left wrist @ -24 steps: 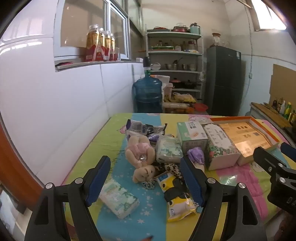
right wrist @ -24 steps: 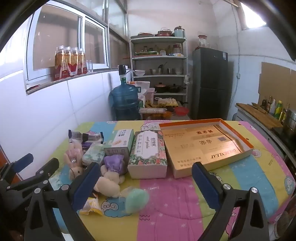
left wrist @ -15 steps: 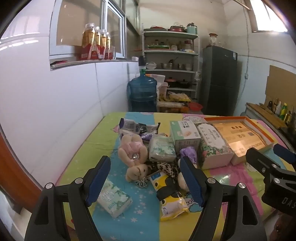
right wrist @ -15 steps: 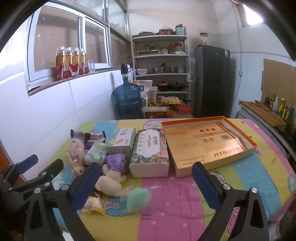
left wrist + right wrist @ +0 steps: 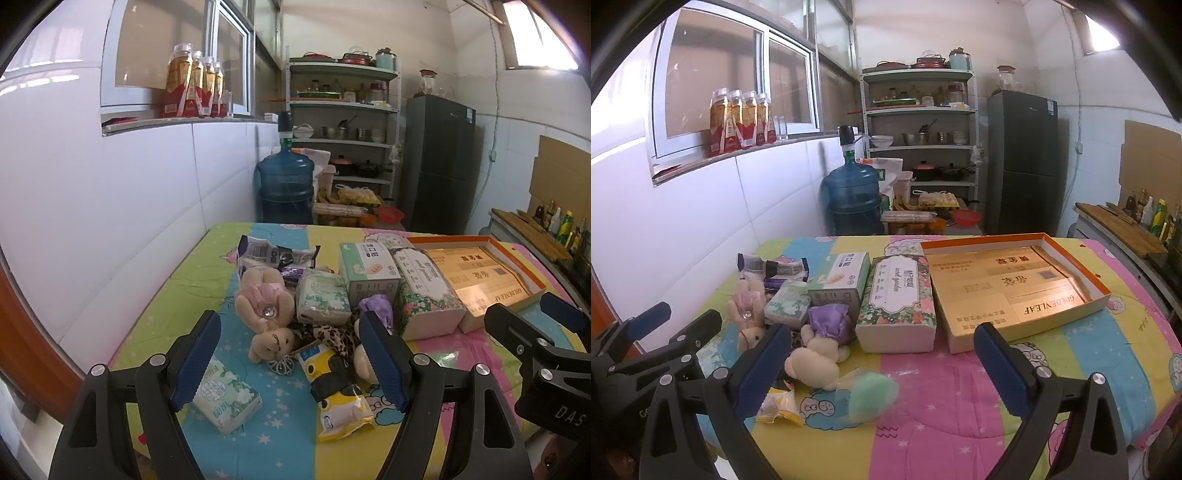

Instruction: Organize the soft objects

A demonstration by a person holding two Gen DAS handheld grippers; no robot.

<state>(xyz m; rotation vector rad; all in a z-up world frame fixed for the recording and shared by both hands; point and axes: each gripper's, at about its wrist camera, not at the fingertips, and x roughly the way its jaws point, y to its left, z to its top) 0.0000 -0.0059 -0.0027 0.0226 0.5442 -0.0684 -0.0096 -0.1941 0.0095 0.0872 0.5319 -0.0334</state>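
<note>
A heap of soft things lies on the colourful tablecloth (image 5: 177, 291): a pink-dressed plush bear (image 5: 264, 310), a cream plush in a purple dress (image 5: 823, 339), several tissue packs (image 5: 323, 295), a green tissue pack (image 5: 225, 395), a yellow snack bag (image 5: 336, 391) and a mint-green puff (image 5: 871, 391). A floral tissue box (image 5: 899, 299) and an open orange-rimmed box (image 5: 1008, 284) stand to the right. My left gripper (image 5: 290, 363) hangs open before the heap, holding nothing. My right gripper (image 5: 882, 369) is open and empty above the pink stripe.
A white tiled wall runs along the table's left side. Beyond the far edge stand a blue water jug (image 5: 286, 192), a metal shelf rack (image 5: 341, 122) and a dark fridge (image 5: 437, 162). A counter with bottles (image 5: 1145, 218) lies at right.
Both grippers have drawn back slightly from the table, so the heap looks a little smaller and farther. Nothing on the table has moved, and both stay open.
</note>
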